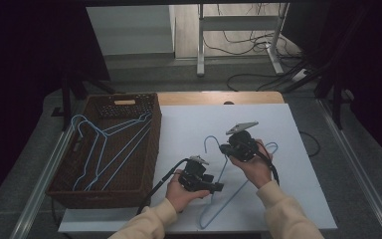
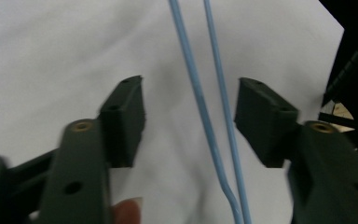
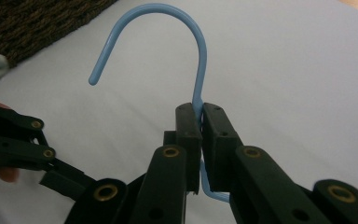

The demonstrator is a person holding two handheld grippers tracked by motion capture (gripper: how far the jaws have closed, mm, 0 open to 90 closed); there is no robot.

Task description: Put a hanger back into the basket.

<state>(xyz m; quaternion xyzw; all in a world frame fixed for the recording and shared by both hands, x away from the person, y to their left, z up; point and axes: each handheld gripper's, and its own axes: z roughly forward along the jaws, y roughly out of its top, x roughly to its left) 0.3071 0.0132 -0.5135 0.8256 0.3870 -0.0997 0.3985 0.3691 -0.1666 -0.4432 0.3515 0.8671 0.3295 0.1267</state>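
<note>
A light blue wire hanger (image 1: 225,198) lies on the white table top (image 1: 189,122), its hook (image 1: 208,142) pointing away from me. My right gripper (image 1: 227,149) is shut on the hanger's neck just below the hook; in the right gripper view its pads (image 3: 189,126) pinch the wire under the curved hook (image 3: 168,7). My left gripper (image 1: 218,187) sits lower down over the hanger's body. In the left gripper view the jaws (image 2: 191,93) stand apart on either side of two blue wires (image 2: 206,121) and do not touch them.
A dark wicker basket (image 1: 153,144) stands at the table's left and holds several more blue hangers (image 1: 107,149). Its corner shows in the right gripper view (image 3: 37,23). A wooden table edge (image 1: 219,97) runs behind, with cables on the floor beyond.
</note>
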